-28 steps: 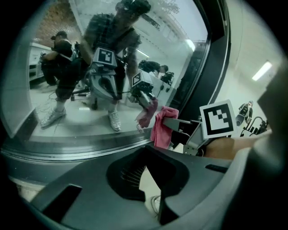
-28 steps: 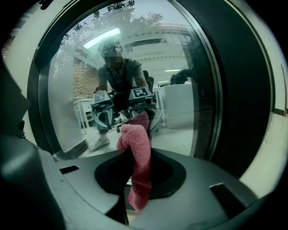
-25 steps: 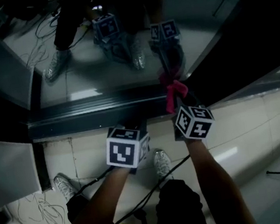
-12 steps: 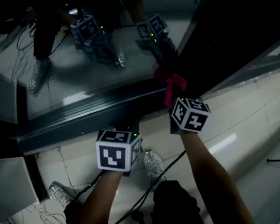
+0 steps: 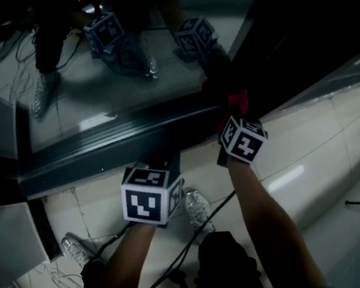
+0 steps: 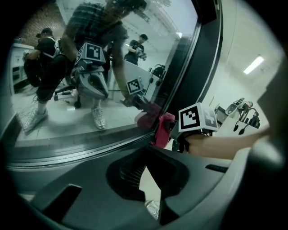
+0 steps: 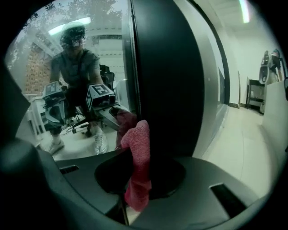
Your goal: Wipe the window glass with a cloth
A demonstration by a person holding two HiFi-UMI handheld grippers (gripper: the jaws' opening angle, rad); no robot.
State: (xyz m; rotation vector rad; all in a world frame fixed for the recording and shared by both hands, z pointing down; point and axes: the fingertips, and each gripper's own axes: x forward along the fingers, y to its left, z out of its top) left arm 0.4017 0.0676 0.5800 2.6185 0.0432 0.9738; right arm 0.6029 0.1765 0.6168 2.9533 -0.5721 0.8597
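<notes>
The window glass (image 5: 125,81) fills the top of the head view and mirrors both grippers. My right gripper (image 5: 236,117) is shut on a pink cloth (image 5: 239,102), pressed against the glass's lower right corner beside a dark upright frame (image 5: 297,30). In the right gripper view the cloth (image 7: 139,152) sticks up from the shut jaws of the right gripper (image 7: 135,194). My left gripper (image 5: 161,161) hangs in front of the lower window frame (image 5: 101,151), shut and holding nothing. The left gripper view shows that left gripper (image 6: 146,179), with the cloth (image 6: 163,130) touching the glass (image 6: 90,67).
Pale floor tiles (image 5: 313,148) lie below the window. Cables (image 5: 46,278) trail on the floor at the lower left, near the person's shoes (image 5: 199,207). A grey panel (image 5: 7,241) stands at the left edge. Other people are visible in the glass (image 6: 45,58).
My right gripper has carried the cloth right and slightly up along the bottom of the glass, into the corner by the dark upright. The left gripper stays low by the frame.
</notes>
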